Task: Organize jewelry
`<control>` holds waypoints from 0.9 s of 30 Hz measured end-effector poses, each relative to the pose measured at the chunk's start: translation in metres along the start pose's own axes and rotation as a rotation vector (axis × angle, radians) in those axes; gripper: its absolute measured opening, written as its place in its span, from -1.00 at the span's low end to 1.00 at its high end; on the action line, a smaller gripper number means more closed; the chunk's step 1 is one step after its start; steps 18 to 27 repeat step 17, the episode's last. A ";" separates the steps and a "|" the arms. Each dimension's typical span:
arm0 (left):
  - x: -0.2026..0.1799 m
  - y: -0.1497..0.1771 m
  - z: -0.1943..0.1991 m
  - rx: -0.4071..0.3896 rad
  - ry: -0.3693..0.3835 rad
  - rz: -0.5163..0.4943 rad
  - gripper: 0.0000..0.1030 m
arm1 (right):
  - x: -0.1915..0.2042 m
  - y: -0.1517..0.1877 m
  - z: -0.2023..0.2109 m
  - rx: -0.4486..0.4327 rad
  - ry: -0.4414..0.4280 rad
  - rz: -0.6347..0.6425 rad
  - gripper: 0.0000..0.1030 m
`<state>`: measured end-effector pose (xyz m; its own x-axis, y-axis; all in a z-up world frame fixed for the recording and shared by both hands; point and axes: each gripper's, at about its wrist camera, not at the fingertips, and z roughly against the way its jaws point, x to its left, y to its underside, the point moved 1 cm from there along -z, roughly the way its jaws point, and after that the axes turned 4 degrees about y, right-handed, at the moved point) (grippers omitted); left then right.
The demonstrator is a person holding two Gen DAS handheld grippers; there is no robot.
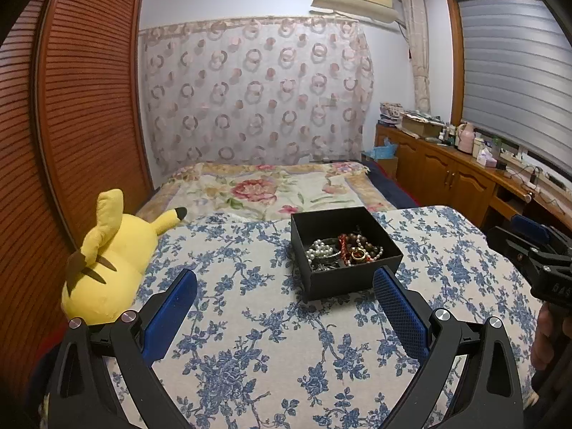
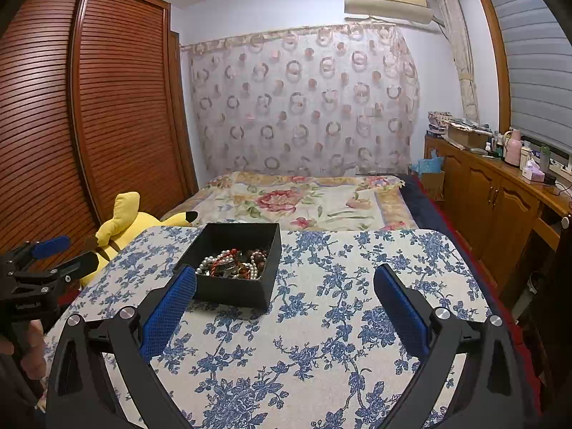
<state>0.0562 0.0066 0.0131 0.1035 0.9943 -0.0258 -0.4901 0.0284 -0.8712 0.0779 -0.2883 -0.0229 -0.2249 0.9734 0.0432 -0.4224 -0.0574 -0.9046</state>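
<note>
**Jewelry heaped in one open black box, both grippers wide and empty**

The jewelry lies in a mixed pile in the near part of the black box: white pearl strands, dark wooden beads, a red cord piece and a gold ring, tangled on one another. That heap would fit pieces gathered in from elsewhere, or a jumble waiting to be sorted out of the box; nothing here settles which. No jewelry shows loose on the cloth.

The box has no lid on it, so its contents can be reached from above. It stands on the tabletop, which is covered in a blue floral cloth. In the left wrist view the box sits at about 1 o'clock of the left hand-held gripper; in the right wrist view, at about 11 o'clock of the right hand-held gripper. So the two flank it, probably so that either can reach in.

Both have their fingers spread wide and grasp nothing.

A yellow plush toy lies off the tabletop's edge at 9 o'clock, with the bed beyond at 12 o'clock.
</note>
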 end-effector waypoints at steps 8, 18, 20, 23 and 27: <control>-0.005 -0.001 0.001 -0.002 0.007 0.001 0.85 | 0.000 0.000 0.000 0.001 0.001 0.000 0.95; -0.007 -0.002 0.001 -0.004 0.010 0.007 0.85 | 0.000 0.000 0.000 -0.002 0.001 -0.001 0.95; -0.007 -0.002 0.001 -0.004 0.010 0.007 0.85 | 0.000 0.000 0.000 -0.002 0.001 -0.001 0.95; -0.007 -0.002 0.001 -0.004 0.010 0.007 0.85 | 0.000 0.000 0.000 -0.002 0.001 -0.001 0.95; -0.007 -0.002 0.001 -0.004 0.010 0.007 0.85 | 0.000 0.000 0.000 -0.002 0.001 -0.001 0.95</control>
